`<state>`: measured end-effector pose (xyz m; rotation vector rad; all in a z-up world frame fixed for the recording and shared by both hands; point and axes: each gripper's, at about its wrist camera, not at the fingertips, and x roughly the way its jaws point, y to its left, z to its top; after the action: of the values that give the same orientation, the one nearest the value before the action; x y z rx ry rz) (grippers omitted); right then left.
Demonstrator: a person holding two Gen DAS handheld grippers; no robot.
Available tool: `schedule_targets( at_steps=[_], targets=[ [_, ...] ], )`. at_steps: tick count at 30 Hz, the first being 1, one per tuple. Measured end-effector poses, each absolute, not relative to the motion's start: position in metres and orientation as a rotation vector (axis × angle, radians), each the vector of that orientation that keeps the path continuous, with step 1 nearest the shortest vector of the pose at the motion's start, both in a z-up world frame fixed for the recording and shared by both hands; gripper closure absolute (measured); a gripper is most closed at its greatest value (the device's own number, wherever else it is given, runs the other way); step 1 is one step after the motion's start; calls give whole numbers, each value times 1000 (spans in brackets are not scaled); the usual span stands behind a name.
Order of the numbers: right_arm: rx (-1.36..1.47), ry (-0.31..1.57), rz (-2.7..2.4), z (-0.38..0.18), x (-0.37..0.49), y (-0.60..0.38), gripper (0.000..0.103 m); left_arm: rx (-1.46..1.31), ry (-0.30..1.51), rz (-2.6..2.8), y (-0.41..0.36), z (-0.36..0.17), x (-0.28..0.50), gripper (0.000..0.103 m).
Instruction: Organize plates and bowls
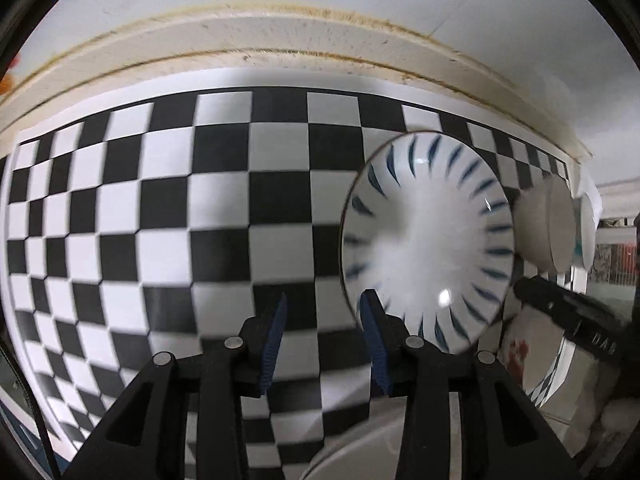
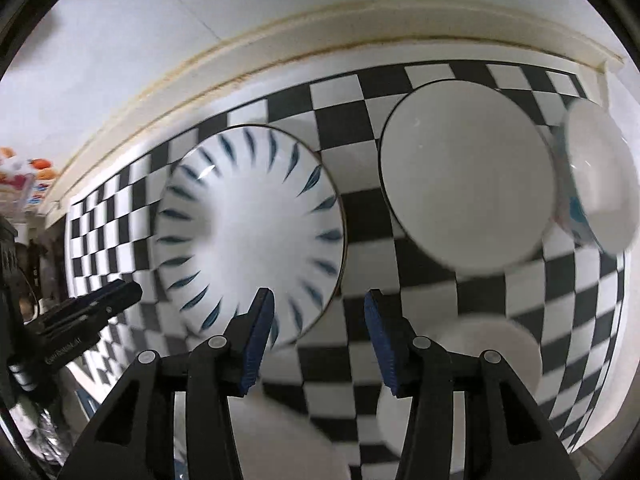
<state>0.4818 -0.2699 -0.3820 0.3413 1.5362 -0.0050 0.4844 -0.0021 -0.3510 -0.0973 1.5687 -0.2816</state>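
Right wrist view: everything's a bit motion-blurred, fair warning.
Surface: black-and-white checkered mat (image 2: 360, 240) fills most of the frame, cream ledge along its top edge.
Biggest dish: white bowl with blue leaf strokes and a thin dark rim (image 2: 250, 232), left of centre, flat on the mat.
Next: plain white bowl with a dark rim (image 2: 466, 168), upper right, apart from the striped one.
Smaller: white bowl with blue outside (image 2: 600, 176) at the far right edge, overlapping the plain one.
Right gripper (image 2: 318, 336): bottom centre, blue pads spread, nothing between them.
Left gripper (image 1: 322, 340): spread too, holding nothing; in the left wrist view the striped bowl (image 1: 428, 240) sits just right of it.
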Motion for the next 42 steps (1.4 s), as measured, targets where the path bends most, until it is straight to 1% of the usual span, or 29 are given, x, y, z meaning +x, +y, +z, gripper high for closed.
schedule_targets(
  at_steps=[2, 7, 8, 9, 11, 12, 13, 16, 19, 23, 27, 42],
  targets=[
    [339, 1553, -12, -396, 492, -269, 55, -108, 1594, -281, -4, -362, 498, 67],
    [349, 1586, -37, -418, 505, -272, 63, -104, 1635, -287, -10, -380, 517, 67],
    [338, 1588, -51, -422, 506, -273, 69, -103, 1641, -293, -11, -383, 520, 67],
    [314, 1576, -64, -421, 507, -273, 77, -111, 1649, -301, -12, -385, 521, 67],
    [307, 1571, -69, -421, 510, -273, 86, -133, 1650, -310, -12, -386, 522, 69],
    [305, 1571, -72, -421, 511, -273, 87, -129, 1645, -317, -13, -387, 522, 69],
    [303, 1570, -71, -421, 512, -273, 88, -118, 1641, -325, -14, -388, 521, 74],
    [299, 1556, -55, -421, 512, -270, 88, -109, 1632, -357, -23, -388, 520, 87],
    [297, 1549, -49, -421, 511, -270, 89, -56, 1610, -337, -34, -385, 517, 87],
    [335, 1549, -22, -420, 505, -272, 91, -50, 1604, -327, -30, -381, 511, 87],
    [337, 1530, 9, -407, 496, -272, 92, -47, 1587, -323, -28, -370, 503, 87],
    [316, 1412, 115, -323, 432, -250, 92, -40, 1443, -344, -12, -279, 435, 87]
  ],
)
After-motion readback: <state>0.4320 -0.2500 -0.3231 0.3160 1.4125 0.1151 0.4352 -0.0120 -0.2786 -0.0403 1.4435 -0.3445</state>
